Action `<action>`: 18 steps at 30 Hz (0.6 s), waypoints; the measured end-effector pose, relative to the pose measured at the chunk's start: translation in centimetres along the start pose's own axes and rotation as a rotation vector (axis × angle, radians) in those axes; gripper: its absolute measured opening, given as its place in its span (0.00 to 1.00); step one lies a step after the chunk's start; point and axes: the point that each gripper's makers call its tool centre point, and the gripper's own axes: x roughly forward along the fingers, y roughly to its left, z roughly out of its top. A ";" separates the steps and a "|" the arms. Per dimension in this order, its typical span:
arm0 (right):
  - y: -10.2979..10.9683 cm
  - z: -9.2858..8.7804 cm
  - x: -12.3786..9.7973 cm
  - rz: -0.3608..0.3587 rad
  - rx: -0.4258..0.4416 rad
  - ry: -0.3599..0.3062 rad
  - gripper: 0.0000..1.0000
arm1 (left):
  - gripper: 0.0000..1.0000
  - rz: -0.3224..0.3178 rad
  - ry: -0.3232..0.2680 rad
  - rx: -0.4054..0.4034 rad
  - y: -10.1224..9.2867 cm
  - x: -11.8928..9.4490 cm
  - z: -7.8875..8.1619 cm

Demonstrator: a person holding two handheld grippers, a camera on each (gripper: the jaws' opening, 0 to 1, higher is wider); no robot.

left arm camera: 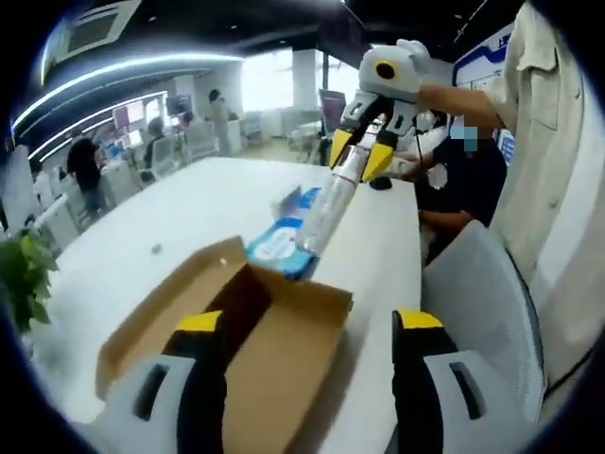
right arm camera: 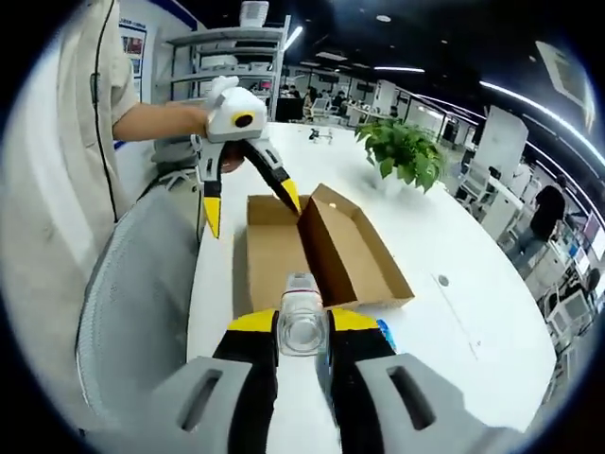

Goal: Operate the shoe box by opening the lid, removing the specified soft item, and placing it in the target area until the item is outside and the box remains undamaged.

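Gripping a clear plastic bottle [right arm camera: 302, 326] between its yellow-tipped jaws, the right hand-held gripper [right arm camera: 302, 326] holds it up off the white counter [right arm camera: 473, 312], seen from the left gripper view as the bottle [left arm camera: 331, 203] hanging tilted over a blue-and-white soft pack [left arm camera: 281, 248] that lies on the counter [left arm camera: 189, 203] just beyond the box. The left hand-held gripper [left arm camera: 307, 326] has jaws spread wide with nothing between them, hovering over the open cardboard shoe box [left arm camera: 250, 350], lid flap [left arm camera: 161, 298] folded out. In the right gripper view the left hand-held gripper [right arm camera: 250, 203] sits at the box's [right arm camera: 321, 251] near edge; potted plant [right arm camera: 406, 151] behind, grey chair back [right arm camera: 137, 284] beside counter.
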 end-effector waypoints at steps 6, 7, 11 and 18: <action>-3.4 -0.9 -0.4 -0.019 -0.027 0.055 0.17 | 0.82 0.081 -0.024 -0.042 1.2 -1.4 -0.8; -3.9 -1.0 -0.4 -0.021 -0.033 0.064 0.17 | 0.83 0.091 -0.029 -0.048 1.3 -1.6 -0.9; -6.1 -1.7 -0.2 -0.023 -0.046 0.105 0.17 | 0.87 0.130 -0.043 -0.071 1.7 -2.5 -1.3; -9.8 -3.3 0.6 -0.036 -0.056 0.182 0.17 | 1.00 0.211 -0.043 -0.112 2.5 -3.9 -2.3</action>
